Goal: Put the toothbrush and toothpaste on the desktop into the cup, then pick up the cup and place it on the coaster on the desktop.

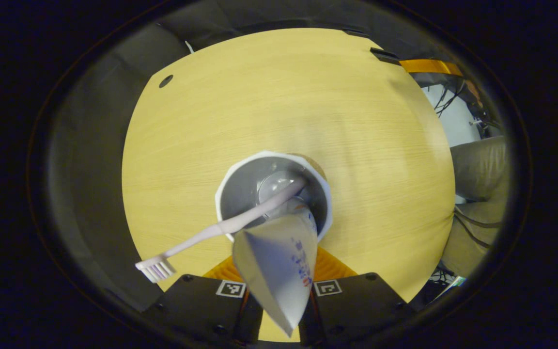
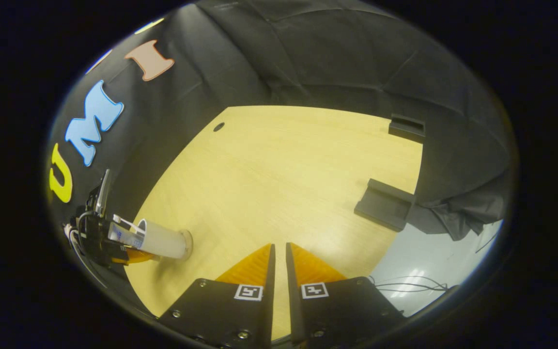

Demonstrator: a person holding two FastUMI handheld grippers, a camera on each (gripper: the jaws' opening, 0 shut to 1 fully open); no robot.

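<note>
I look straight down into the white cup [image 1: 240, 186], which stands on the wooden table [image 1: 279, 97]. A pale toothbrush [image 1: 211, 232] leans out over the cup's near-left rim, bristles up. The white toothpaste tube [image 1: 279, 261] stands in it too, its flat tail towards the camera. My left gripper [image 1: 279, 291] has an orange finger on each side of the cup and is shut on it. A brown coaster [image 1: 318, 167] peeks out behind the cup's far rim. In the right gripper view, the cup [image 2: 162, 242] is at the left, held by the left gripper [image 2: 100, 237]. My right gripper [image 2: 279, 271] is shut on nothing, above the table.
Two black blocks [image 2: 385, 203] [image 2: 407, 127] lie near the table's far right edge. A small round hole [image 2: 218, 127] is in the tabletop near the cloth wall. A person's leg [image 1: 482, 165] and cables are beyond the table's right edge.
</note>
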